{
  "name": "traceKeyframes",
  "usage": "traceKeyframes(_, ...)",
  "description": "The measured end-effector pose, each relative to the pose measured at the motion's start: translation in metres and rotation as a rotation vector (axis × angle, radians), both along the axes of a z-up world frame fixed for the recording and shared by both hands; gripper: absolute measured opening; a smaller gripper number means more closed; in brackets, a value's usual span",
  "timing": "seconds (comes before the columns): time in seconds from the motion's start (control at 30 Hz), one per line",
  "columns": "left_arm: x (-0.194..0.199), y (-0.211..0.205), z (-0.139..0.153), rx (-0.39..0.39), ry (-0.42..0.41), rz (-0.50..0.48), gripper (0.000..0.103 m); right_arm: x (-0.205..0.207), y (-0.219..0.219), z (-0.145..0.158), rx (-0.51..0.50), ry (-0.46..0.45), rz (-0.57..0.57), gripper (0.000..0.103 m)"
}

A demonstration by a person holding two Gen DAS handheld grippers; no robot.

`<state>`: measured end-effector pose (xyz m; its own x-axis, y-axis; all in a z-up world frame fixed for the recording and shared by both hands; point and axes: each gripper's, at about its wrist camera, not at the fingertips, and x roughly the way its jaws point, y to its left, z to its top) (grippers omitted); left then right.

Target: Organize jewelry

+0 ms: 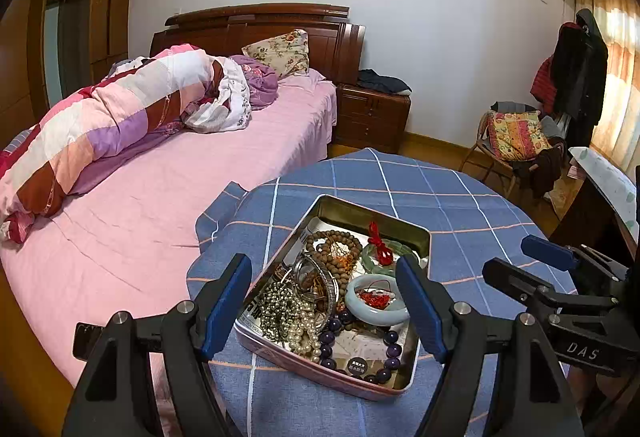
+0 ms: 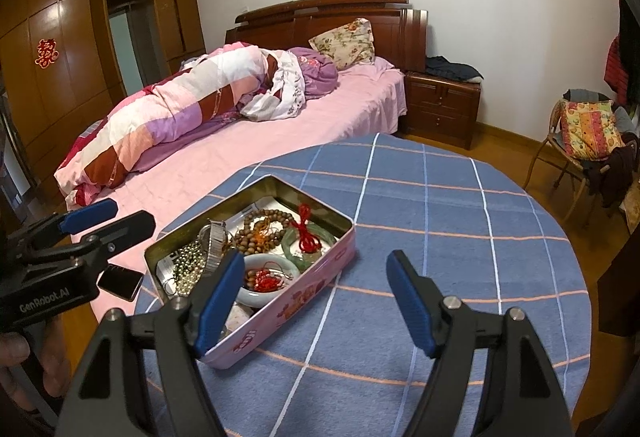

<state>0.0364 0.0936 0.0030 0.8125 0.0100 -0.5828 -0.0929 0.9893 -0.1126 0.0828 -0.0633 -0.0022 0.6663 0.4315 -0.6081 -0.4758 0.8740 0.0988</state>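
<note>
Hovering side by side over a round tabletop (image 2: 460, 205) under a blue checked cloth, both grippers stand with their blue-padded fingers spread wide and nothing between the pads. From the left wrist view, the left gripper (image 1: 320, 301) frames the open tin (image 1: 416, 233), a pink rectangular box with a bare metal inside, and its fingers (image 1: 224, 309) sit above and in front of the tin without touching it or anything in it. The right gripper (image 2: 316, 301) is also spread wide and empty; its left finger (image 2: 218, 301) overlaps the near end of the tin in the picture, but whether it touches the rim cannot be told, and its other finger is over bare cloth. All the jewelry lies heaped inside the tin: a pale jade bangle (image 1: 376, 301) with a red cord in its ring, a green bangle (image 1: 380, 255) tied with a red knot, a coil of brown wooden beads (image 1: 332, 247), a metal watch band (image 1: 316, 277), a tangle of pearls (image 1: 304, 333) and small silvery beads, and a string of dark purple beads (image 1: 390, 351) along the near edge. A pink bed (image 2: 240, 157) with a rolled quilt stands just beside the tabletop, and a dark phone (image 2: 120, 281) lies on its edge beyond the left gripper.
</note>
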Motion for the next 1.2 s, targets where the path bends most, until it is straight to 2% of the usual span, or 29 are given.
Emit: traceKeyframes(1.2,0.0035,-0.0027,-0.0026,-0.013,0.019,-0.009,0.074,-0.0028,0.0051,-0.0056,-0.009,0.007,0.015,0.078)
